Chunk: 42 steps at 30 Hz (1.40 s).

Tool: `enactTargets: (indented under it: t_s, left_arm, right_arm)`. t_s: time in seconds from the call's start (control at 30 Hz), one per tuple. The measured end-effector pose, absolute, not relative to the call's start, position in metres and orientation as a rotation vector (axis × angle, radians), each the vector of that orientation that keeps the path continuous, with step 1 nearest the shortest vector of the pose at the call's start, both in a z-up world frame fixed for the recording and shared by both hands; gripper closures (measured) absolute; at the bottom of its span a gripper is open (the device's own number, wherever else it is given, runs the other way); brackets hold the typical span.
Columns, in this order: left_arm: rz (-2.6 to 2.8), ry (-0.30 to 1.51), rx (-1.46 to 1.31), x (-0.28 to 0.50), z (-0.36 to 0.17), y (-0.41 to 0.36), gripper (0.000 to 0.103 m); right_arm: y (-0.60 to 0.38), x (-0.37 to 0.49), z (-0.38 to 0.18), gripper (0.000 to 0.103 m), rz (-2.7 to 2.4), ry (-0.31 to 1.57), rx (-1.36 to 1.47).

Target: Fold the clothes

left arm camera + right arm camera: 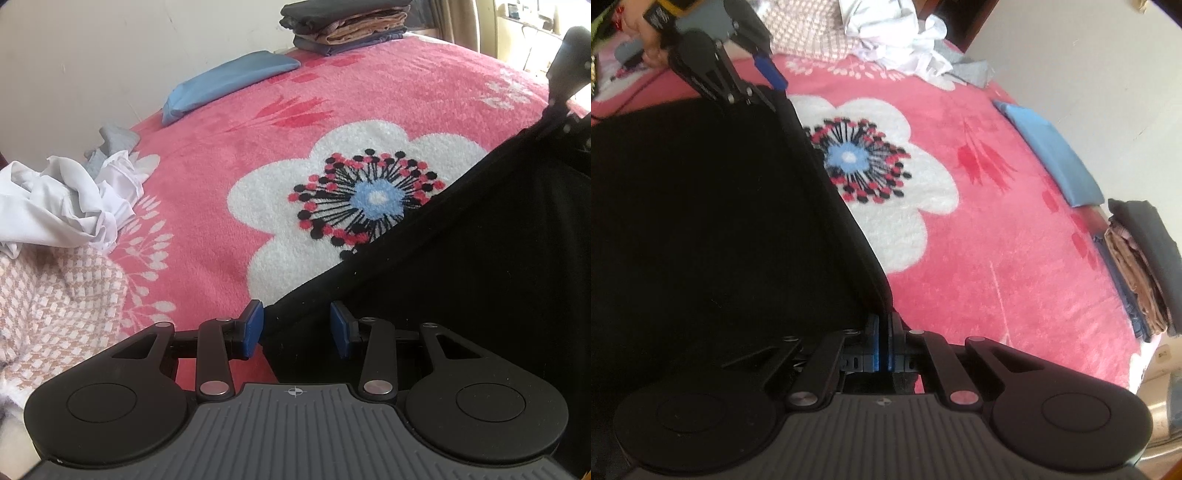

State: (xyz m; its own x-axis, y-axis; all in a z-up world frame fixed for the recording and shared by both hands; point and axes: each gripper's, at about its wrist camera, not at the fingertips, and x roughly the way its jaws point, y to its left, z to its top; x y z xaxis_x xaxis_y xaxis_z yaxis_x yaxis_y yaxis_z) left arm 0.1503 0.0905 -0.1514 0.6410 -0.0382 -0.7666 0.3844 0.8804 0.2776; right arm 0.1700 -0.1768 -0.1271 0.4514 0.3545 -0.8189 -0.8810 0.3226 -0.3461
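Right wrist: right tool [884,345] pinches black garment [701,221] hem; left tool [297,328] gapes over fleecy blanket [369,92].

Counted on one pink blanket [369,85]: one black garment [461,266], one folded blue cloth [229,81], one folded stack [347,26] of about four pieces, one loose pile [62,206], and two grippers [297,328] [884,343].
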Motion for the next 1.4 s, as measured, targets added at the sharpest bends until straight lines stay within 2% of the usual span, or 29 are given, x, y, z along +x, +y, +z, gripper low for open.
enactTargets:
  t_s: [0.07,0.13,0.2,0.43,0.57,0.8,0.87,0.9,0.97,1.0,1.27,1.4]
  left_arm:
    - [-0.251,0.843,0.452,0.149,-0.151,0.090,0.064]
    - [-0.252,0.840,0.456,0.149,-0.152,0.090,0.064]
    - [-0.253,0.838,0.457,0.149,-0.152,0.091,0.063]
    - [-0.253,0.837,0.446,0.148,-0.153,0.092,0.063]
    - [-0.251,0.837,0.444,0.148,-0.153,0.092,0.063]
    - [-0.238,0.838,0.451,0.150,-0.156,0.091,0.061]
    - [-0.231,0.839,0.446,0.150,-0.156,0.091,0.059]
    - [-0.228,0.839,0.444,0.150,-0.156,0.091,0.059]
    - [-0.222,0.837,0.443,0.149,-0.156,0.091,0.059]
    - [-0.220,0.835,0.443,0.149,-0.156,0.091,0.059]
    - [-0.211,0.821,0.439,0.147,-0.158,0.091,0.059]
    - [-0.214,0.821,0.435,0.147,-0.158,0.091,0.059]
  right_arm:
    - [-0.181,0.177,-0.132,0.099,0.894,0.753,-0.822]
    - [-0.190,0.186,-0.130,0.084,0.865,0.790,-0.720]
    - [-0.211,0.200,-0.117,0.074,0.838,0.834,-0.537]
    - [-0.336,0.229,-0.082,0.069,0.570,0.943,-0.006]
    - [-0.392,0.216,-0.092,0.066,0.473,0.998,0.214]
    - [-0.414,0.205,-0.129,0.064,0.431,1.076,0.344]
    - [-0.413,0.203,-0.128,0.064,0.442,1.049,0.338]
    - [-0.412,0.202,-0.127,0.068,0.448,1.033,0.333]
    - [-0.410,0.200,-0.125,0.086,0.459,1.001,0.323]
    - [-0.409,0.199,-0.124,0.101,0.465,0.986,0.319]
    - [-0.417,0.192,-0.104,0.103,0.449,0.840,0.348]
    - [-0.427,0.201,-0.112,0.101,0.416,0.908,0.400]
